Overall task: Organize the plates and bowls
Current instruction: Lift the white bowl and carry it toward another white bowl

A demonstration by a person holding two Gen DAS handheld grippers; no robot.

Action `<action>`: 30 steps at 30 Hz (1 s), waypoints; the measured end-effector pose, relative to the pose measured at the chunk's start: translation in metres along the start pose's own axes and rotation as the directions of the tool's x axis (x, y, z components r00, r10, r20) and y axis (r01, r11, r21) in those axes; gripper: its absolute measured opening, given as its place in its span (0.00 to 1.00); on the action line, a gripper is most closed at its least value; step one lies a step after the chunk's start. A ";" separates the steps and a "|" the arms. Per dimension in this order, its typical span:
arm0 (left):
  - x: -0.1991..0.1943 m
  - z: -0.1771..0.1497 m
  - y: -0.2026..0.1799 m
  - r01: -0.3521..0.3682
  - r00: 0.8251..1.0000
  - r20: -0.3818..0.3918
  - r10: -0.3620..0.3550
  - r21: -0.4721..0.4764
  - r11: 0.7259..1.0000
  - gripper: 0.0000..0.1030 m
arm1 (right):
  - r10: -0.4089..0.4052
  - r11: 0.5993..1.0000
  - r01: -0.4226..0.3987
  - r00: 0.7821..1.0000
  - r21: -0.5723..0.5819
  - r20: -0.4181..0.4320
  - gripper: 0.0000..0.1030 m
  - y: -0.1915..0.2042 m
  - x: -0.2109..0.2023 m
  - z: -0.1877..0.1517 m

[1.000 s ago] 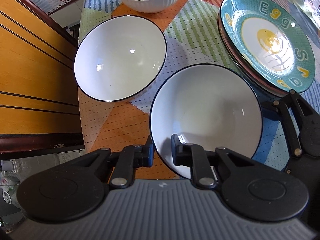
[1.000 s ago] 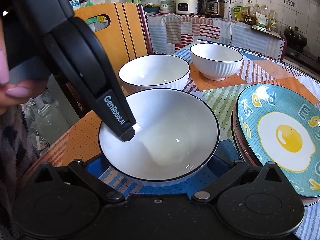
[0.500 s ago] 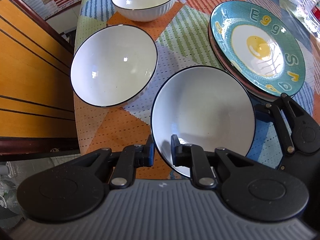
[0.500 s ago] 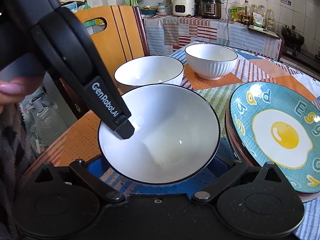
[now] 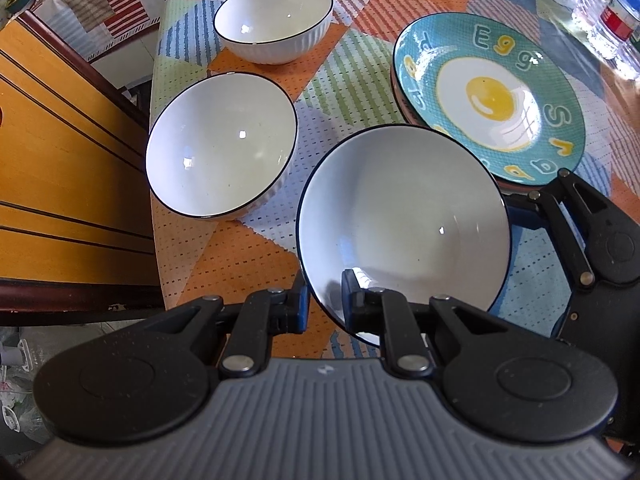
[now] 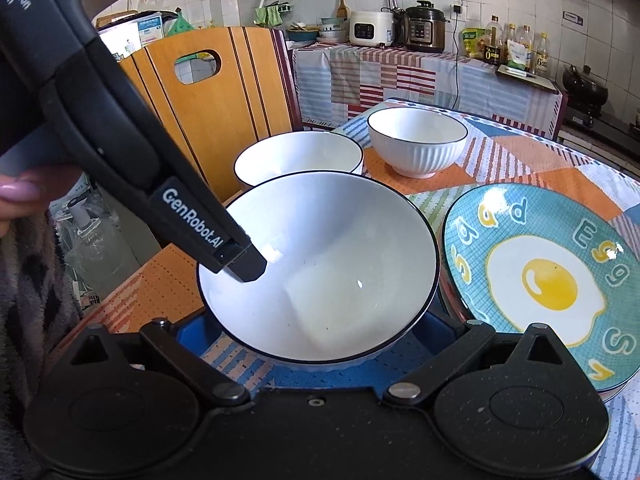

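My left gripper [image 5: 324,304] is shut on the near rim of a white bowl with a black rim [image 5: 404,216], one finger inside and one outside; the bowl is tilted and lifted off the table. In the right wrist view the same bowl [image 6: 320,264] sits between my right gripper's [image 6: 316,340] wide-open fingers, which do not visibly clamp it; the left gripper's finger [image 6: 240,256] reaches into it. A second white bowl [image 5: 220,144] and a ribbed third [image 5: 276,20] stand beyond. A teal egg plate [image 5: 488,96] lies stacked on another plate at the right.
The table has a patterned cloth [image 5: 248,256] and its left edge is close to the bowls. An orange wooden chair [image 5: 52,140] stands beside that edge. Water bottles [image 5: 612,16] stand at the far right. A kitchen counter with cookers [image 6: 400,28] is behind.
The held bowl has risen and tilted up off the table in my left gripper. Both views have shifted slightly with it; the other bowls and plates have stayed put.
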State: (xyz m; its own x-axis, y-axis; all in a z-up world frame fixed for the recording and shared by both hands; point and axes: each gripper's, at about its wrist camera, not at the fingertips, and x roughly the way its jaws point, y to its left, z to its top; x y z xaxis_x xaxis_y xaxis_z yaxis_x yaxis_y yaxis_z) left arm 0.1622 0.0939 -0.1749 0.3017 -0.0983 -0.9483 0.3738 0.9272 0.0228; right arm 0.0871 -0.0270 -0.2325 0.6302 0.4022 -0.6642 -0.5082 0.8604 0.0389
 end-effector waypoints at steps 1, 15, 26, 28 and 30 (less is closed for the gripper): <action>-0.003 0.000 0.000 0.003 1.000 0.004 -0.003 0.002 1.000 0.14 | -0.002 1.000 0.002 1.000 -0.007 0.004 0.99 0.001 -0.002 0.001; -0.051 0.002 0.003 -0.016 0.996 0.087 0.015 0.018 1.000 0.14 | -0.001 0.999 0.003 0.999 -0.044 0.048 0.99 0.006 -0.030 0.032; -0.078 0.008 0.032 -0.012 0.992 0.122 0.018 -0.054 0.998 0.15 | 0.026 0.993 -0.017 0.997 -0.115 0.077 0.99 0.013 -0.036 0.064; -0.080 0.011 0.038 -0.016 0.991 0.131 0.025 -0.069 0.998 0.15 | 0.030 0.992 -0.020 0.996 -0.125 0.086 0.99 0.013 -0.033 0.071; -0.082 0.016 0.047 -0.023 0.990 0.138 0.034 -0.082 0.996 0.15 | 0.035 0.991 -0.023 0.995 -0.132 0.093 0.99 0.014 -0.029 0.079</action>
State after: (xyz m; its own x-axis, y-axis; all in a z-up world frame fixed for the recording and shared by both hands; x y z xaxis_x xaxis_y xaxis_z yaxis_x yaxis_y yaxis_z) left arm 0.1688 0.1396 -0.0911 0.4327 -0.1159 -0.8940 0.2936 0.9557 0.0183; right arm 0.1087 -0.0020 -0.1538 0.6639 0.4597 -0.5899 -0.5953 0.8023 -0.0447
